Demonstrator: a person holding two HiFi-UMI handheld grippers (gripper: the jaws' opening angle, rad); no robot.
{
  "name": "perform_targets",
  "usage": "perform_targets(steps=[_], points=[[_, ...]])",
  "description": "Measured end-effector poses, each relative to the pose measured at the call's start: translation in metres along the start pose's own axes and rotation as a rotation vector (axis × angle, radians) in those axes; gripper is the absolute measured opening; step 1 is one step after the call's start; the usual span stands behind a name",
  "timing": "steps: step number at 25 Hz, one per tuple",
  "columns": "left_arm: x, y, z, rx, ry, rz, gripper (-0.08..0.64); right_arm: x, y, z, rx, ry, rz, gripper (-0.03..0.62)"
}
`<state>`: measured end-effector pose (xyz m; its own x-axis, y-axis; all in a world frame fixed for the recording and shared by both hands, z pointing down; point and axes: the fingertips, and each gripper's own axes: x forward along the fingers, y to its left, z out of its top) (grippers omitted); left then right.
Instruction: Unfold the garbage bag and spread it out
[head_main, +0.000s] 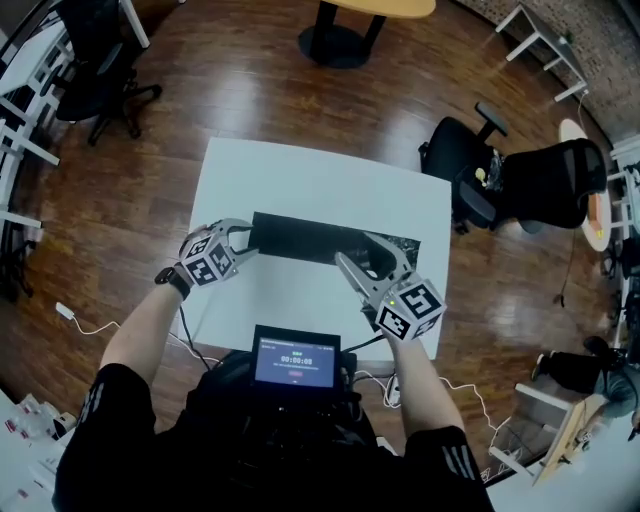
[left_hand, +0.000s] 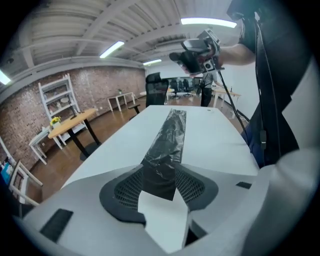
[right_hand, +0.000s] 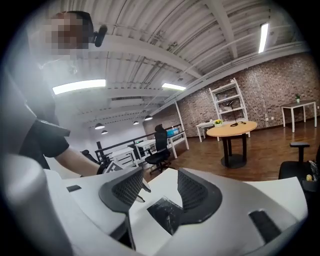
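Closest in is the small dark screen (head_main: 295, 362) on the person's chest; just past it both tools are down at the white square surface (head_main: 300, 175); the left gripper (head_main: 250, 240) has its jaws apart with one end of the long black folded plastic garbage bag (head_main: 300, 240) between them, not pinched as far as I can see; the right gripper (head_main: 353, 248) is spread wide over the other end, gripping nothing either; the bag lies flat across the middle as a narrow strip, so honestly nothing's unfolded yet; grabbing, opening the folds and spreading are all left.
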<state>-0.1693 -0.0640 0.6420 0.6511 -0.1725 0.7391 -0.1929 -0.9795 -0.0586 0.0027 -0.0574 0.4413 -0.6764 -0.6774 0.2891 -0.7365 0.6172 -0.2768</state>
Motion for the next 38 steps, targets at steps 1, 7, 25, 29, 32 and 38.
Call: perform_targets(steps=[1,7,25,29,32,38], points=[[0.006,-0.002,-0.005,0.006,0.021,-0.021,0.193,0.007,-0.001,-0.005,0.003,0.017,0.015,0.238],[0.041,-0.006,-0.029,0.034,0.121,-0.122,0.176,0.038,-0.011,-0.033,0.065,0.105,0.073,0.238],[0.063,-0.013,-0.049,0.026,0.18,-0.206,0.055,0.066,-0.021,-0.068,0.091,0.191,0.112,0.238],[0.062,-0.011,-0.044,-0.008,0.16,-0.21,0.029,0.076,-0.017,-0.076,0.08,0.214,0.128,0.238],[0.054,-0.003,-0.029,-0.054,0.112,-0.208,0.02,0.086,-0.014,-0.083,0.059,0.242,0.147,0.238],[0.044,0.016,-0.012,-0.169,0.029,-0.164,0.014,0.11,-0.001,-0.112,-0.098,0.371,0.183,0.235]])
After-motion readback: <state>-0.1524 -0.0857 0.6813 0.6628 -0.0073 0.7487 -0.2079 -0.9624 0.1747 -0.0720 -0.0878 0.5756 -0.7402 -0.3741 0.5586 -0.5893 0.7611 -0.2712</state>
